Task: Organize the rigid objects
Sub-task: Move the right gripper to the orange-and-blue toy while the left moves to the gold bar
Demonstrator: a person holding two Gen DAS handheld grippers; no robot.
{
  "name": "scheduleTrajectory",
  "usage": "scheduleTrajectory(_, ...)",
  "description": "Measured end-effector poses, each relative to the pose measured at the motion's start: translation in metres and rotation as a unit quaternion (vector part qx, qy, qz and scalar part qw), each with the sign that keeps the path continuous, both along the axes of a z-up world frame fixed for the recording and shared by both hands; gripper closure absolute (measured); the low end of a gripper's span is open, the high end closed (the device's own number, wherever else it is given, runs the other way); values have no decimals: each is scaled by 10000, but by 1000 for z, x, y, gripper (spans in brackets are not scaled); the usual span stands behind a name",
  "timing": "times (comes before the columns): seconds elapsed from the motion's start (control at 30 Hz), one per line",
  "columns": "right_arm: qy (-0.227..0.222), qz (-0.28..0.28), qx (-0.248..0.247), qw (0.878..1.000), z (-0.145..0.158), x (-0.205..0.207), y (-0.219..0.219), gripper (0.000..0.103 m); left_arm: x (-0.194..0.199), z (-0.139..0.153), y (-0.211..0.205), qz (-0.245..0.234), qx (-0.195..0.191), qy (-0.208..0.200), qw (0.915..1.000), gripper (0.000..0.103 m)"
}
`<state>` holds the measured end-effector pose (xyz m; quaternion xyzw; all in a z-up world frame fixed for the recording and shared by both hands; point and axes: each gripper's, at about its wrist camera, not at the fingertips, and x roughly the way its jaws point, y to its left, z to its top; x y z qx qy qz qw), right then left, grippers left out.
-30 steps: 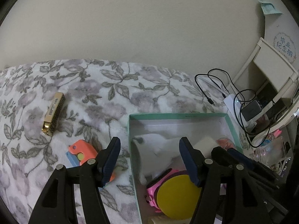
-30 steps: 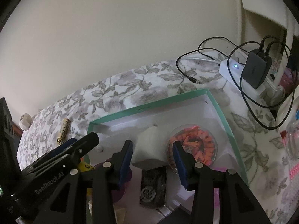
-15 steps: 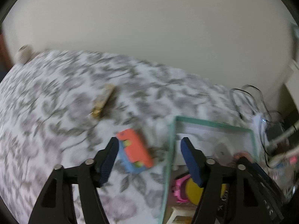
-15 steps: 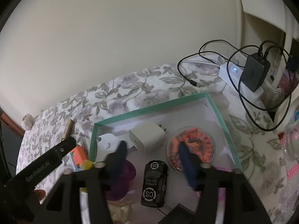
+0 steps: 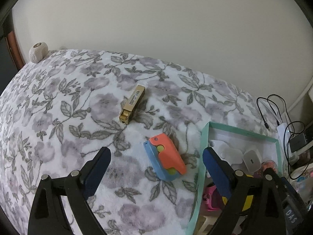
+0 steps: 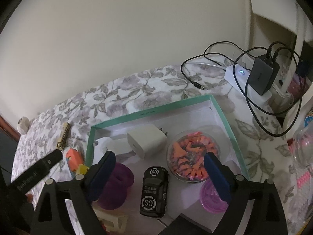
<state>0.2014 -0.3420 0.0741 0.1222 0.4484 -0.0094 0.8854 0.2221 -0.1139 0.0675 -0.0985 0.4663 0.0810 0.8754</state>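
My left gripper (image 5: 156, 162) is open and empty, hovering over the floral cloth with an orange and blue toy (image 5: 165, 159) between and just beyond its fingertips. A gold harmonica (image 5: 132, 104) lies farther back. My right gripper (image 6: 159, 166) is open and empty above the teal-rimmed box (image 6: 150, 113). In the box lie a white charger (image 6: 145, 140), a black toy car (image 6: 154, 191), a clear tub of orange pieces (image 6: 192, 155), a purple cup (image 6: 115, 186) and a pink lid (image 6: 213, 196). The box also shows in the left wrist view (image 5: 204, 143).
A white power strip (image 6: 244, 78) with a black adapter (image 6: 262, 76) and loose black cables (image 6: 195, 78) sits behind the box at the right. A round cream knob (image 5: 38, 51) stands at the cloth's far left corner. The wall runs along the back.
My left gripper swung left from over the box to over the orange and blue toy. My right gripper opened wide and pulled back, leaving the white charger lying in the box.
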Motion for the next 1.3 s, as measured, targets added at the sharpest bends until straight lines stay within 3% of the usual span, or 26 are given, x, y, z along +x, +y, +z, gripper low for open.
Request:
scheduleTrajectory(0.07, 10, 12, -90, 10000, -1, 0, 2, 9, 0, 1, 0, 3, 72, -3, 10000, 8)
scheduleTrajectory(0.17, -24, -19, -157, 9999, -1, 0, 4, 0, 3, 0, 1, -21, 151, 16, 9999, 7)
scheduleTrajectory(0.5, -62, -137, -104, 9998, -3, -1, 2, 0, 7, -5, 16, 42, 69, 105, 9999, 6)
scheduleTrajectory(0.57, -101, -141, -101, 9998, -1, -2, 1, 0, 8, -4, 20, 50, 30, 97, 9999, 1)
scheduleTrajectory(0.87, -483, -279, -60, 9984, 19, -10, 1, 0, 11, 8, 76, 402, -142, -214, 9989, 1)
scheduleTrajectory(1.3, -1238, 557, -92, 9907, 58, -19, 76, 0, 12, 5, 156, 676, -338, 26, 9971, 1)
